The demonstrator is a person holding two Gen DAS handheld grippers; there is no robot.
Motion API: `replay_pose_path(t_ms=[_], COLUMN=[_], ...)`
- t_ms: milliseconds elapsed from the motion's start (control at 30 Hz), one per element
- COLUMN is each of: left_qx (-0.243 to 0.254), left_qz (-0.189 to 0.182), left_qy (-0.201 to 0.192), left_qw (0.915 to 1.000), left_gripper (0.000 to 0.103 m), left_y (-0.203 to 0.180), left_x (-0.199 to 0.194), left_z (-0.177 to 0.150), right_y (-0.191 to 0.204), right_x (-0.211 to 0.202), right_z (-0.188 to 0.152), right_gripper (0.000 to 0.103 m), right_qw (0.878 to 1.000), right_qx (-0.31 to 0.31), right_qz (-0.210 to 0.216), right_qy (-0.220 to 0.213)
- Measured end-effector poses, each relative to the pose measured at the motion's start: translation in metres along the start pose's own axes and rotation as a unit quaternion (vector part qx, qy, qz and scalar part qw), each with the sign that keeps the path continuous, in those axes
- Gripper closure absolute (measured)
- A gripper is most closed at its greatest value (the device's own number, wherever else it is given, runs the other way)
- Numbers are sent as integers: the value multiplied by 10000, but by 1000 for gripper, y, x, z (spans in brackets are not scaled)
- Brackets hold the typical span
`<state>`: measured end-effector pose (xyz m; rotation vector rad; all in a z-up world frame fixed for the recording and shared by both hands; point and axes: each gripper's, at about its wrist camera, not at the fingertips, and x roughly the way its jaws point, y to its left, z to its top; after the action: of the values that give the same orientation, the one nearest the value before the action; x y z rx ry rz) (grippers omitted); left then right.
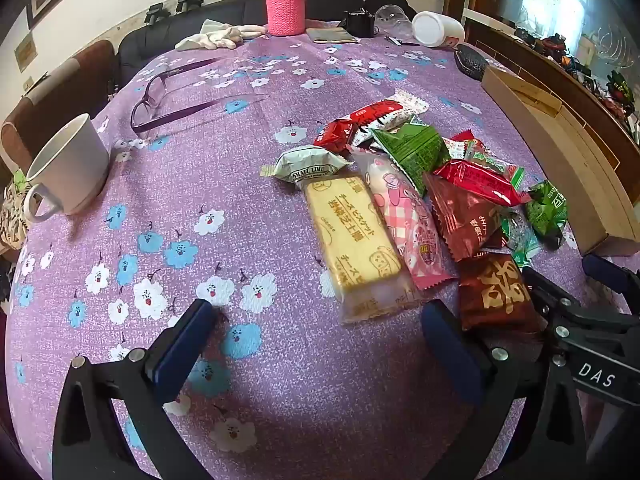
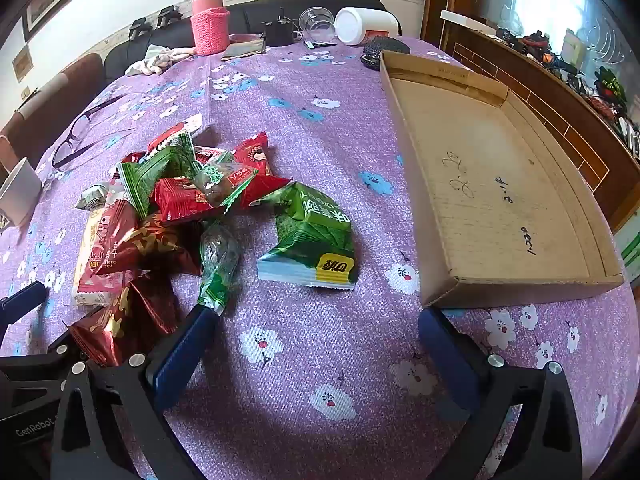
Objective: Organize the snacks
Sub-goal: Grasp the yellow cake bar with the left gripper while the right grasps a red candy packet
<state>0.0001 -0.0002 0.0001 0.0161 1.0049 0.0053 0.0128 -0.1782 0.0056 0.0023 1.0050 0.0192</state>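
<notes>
Both claws hang spread wide and hold nothing: the left claw [image 1: 320,344] over bare cloth just short of the snack pile, the right claw [image 2: 316,344] between the pile and the cardboard box [image 2: 436,280].

The snacks [image 1: 420,184] lie heaped on the purple flowered tabletop [image 1: 200,168], left of the box. Around them stand a white mug [image 1: 68,168] and a pair of glasses [image 1: 160,100] to the left. At the far edge are a pink flask [image 1: 285,4], a pale cloth [image 1: 216,38], a toppled white tub [image 1: 438,29] and a clear cup [image 2: 318,22].

The yellow biscuit pack [image 1: 352,236] lies flat, its long axis running away from the left claw and leaning slightly left. A pink checked pack [image 1: 404,216] lies alongside it, touching. A green packet [image 2: 316,236] lies apart from the heap, nearer the box, its sealed end toward the right claw. The box is shallow and open, its long side running away from the camera.
</notes>
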Motion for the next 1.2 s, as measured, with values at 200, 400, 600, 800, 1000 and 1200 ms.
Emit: replay_pose_path(t_ms=[200, 400, 600, 800, 1000, 1200], left_qx=[40, -90, -307, -551, -645, -505], left_qz=[-172, -428, -611, -800, -657, -342], left_qy=[-26, -15, -103, 12, 219, 225], left_qw=[9998, 9990, 9976, 9953, 9955, 9979], left_gripper=[0, 0, 13, 38, 43, 51], left_y=[-2, 4, 13, 20, 22, 11], left_x=[-3, -6, -9, -17, -16, -9], left_z=[0, 3, 0, 2, 12, 27], right_y=[-2, -8, -26, -53, -49, -61], right_x=[1, -6, -37, -55, -58, -48], right_z=[0, -5, -22, -25, -14, -13], right_gripper=[1, 0, 1, 1, 14, 27], right_qw=[10000, 9951, 9832, 9712, 9727, 9702], right_qx=[8, -683, -920, -133, -154, 9], right_qz=[37, 655, 1571, 2327, 2250, 2409], right_qy=[2, 297, 148, -497, -541, -260])
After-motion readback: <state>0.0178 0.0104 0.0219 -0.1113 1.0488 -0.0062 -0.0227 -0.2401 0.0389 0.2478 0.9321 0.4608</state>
